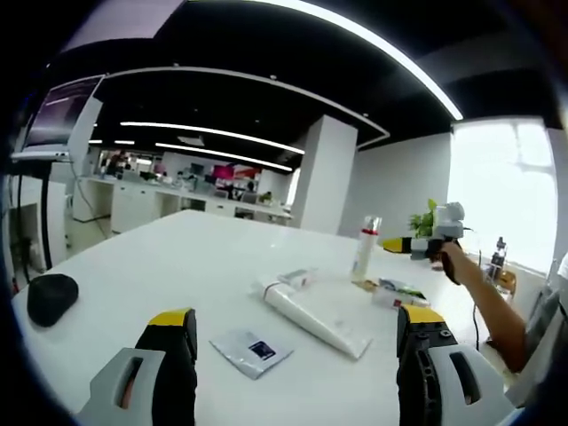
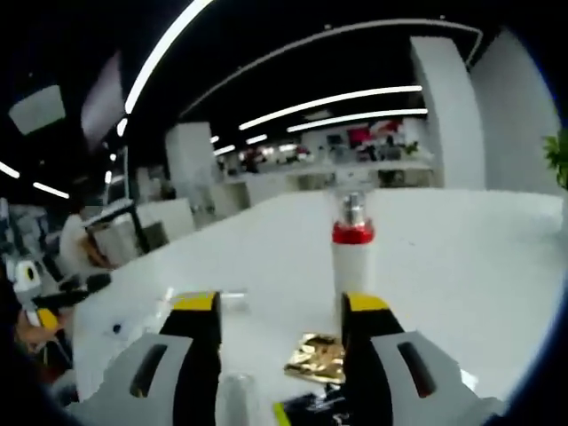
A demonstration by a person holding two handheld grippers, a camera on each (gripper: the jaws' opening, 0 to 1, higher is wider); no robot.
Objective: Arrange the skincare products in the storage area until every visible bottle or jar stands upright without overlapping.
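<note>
In the left gripper view a white tube [image 1: 317,319] lies flat on the white table [image 1: 177,257], with a silver sachet [image 1: 253,351] just in front of it. A white bottle with a red band [image 1: 365,247] stands upright farther back. My left gripper [image 1: 295,316] is open and holds nothing, a little short of the tube. My right gripper [image 1: 410,243], held in a hand, hovers beside that bottle. In the right gripper view the right gripper [image 2: 280,303] is open, with the red-banded bottle [image 2: 352,257] standing just beyond its right jaw and a gold sachet [image 2: 317,357] lying between the jaws.
A black rounded object [image 1: 51,296] rests at the table's left edge. Small packets [image 1: 399,291] and a flat sachet [image 1: 297,278] lie near the bottle. A clear item [image 2: 235,390] and a dark packet [image 2: 311,413] sit low between the right jaws. The left gripper [image 2: 27,282] shows at far left.
</note>
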